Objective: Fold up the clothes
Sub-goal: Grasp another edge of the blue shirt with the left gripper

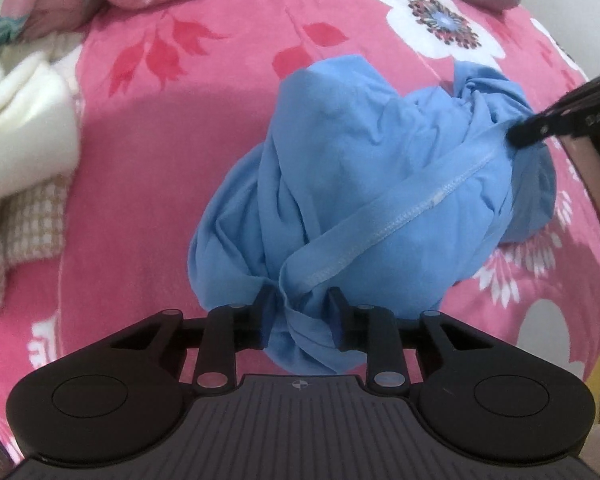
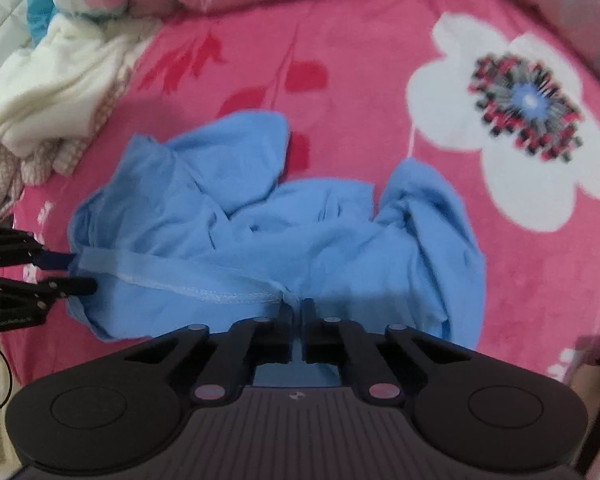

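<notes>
Jaws of left gripper (image 1: pixel 300 312) and right gripper (image 2: pixel 297 312) both clamp stitched hem (image 1: pixel 404 216) of crumpled blue garment (image 2: pixel 260 236), bunched on pink floral blanket (image 1: pixel 180 152).

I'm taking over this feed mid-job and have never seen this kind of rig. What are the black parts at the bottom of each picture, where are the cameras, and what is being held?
There is no robot arm: a person holds a two-finger gripper in each hand, and each has a fisheye camera looking forward along its fingers. One picture is from the left gripper, the other from the right gripper; each gripper also shows at the edge of the other's view. A crumpled blue garment lies on a pink flowered blanket. Both grippers pinch its stitched hem, one at each end, so it runs between them. Cream and checked cloth is piled at the left side.
</notes>
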A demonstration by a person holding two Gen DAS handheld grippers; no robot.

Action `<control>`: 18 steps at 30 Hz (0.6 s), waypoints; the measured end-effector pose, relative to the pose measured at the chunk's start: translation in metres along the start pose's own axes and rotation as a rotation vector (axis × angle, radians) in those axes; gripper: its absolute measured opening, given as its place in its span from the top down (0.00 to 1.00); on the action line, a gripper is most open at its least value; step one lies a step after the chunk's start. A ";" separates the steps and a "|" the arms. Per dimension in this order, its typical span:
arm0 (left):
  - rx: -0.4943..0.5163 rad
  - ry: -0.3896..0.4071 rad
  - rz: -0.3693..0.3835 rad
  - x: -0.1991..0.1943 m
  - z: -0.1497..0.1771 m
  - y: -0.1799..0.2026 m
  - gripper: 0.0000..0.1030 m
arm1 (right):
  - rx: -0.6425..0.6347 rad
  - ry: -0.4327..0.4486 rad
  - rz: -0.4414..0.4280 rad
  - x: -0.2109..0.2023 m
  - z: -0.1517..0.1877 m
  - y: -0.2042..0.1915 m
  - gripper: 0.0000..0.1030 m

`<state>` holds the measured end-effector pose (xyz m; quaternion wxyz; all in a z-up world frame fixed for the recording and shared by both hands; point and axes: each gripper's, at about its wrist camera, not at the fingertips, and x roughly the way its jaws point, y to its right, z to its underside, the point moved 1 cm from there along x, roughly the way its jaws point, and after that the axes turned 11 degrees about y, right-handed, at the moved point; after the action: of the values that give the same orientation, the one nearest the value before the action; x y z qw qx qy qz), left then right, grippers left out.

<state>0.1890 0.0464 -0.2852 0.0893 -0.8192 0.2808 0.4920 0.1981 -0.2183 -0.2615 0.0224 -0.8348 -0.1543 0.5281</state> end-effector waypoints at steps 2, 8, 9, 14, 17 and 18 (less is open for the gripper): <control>0.017 0.014 -0.001 0.000 -0.002 -0.001 0.69 | 0.005 0.020 0.023 -0.009 0.000 -0.004 0.98; 0.078 0.034 0.018 0.007 -0.004 -0.002 0.68 | 0.019 0.079 0.090 -0.034 0.000 -0.014 0.98; 0.093 0.037 0.024 0.009 -0.005 -0.002 0.68 | 0.021 0.089 0.102 -0.039 0.000 -0.016 0.98; 0.131 0.072 0.030 0.002 -0.014 0.000 0.78 | 0.033 0.139 0.158 -0.060 0.000 -0.025 0.98; 0.121 0.083 0.043 -0.009 -0.018 0.000 0.78 | 0.045 0.174 0.191 -0.075 0.000 -0.030 0.98; 0.117 0.084 0.048 -0.012 -0.019 0.000 0.78 | 0.054 0.191 0.202 -0.081 -0.001 -0.032 0.98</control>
<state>0.1990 0.0426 -0.2652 0.1134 -0.8256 0.3323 0.4417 0.1594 -0.2109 -0.1839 0.0062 -0.8916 -0.0526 0.4497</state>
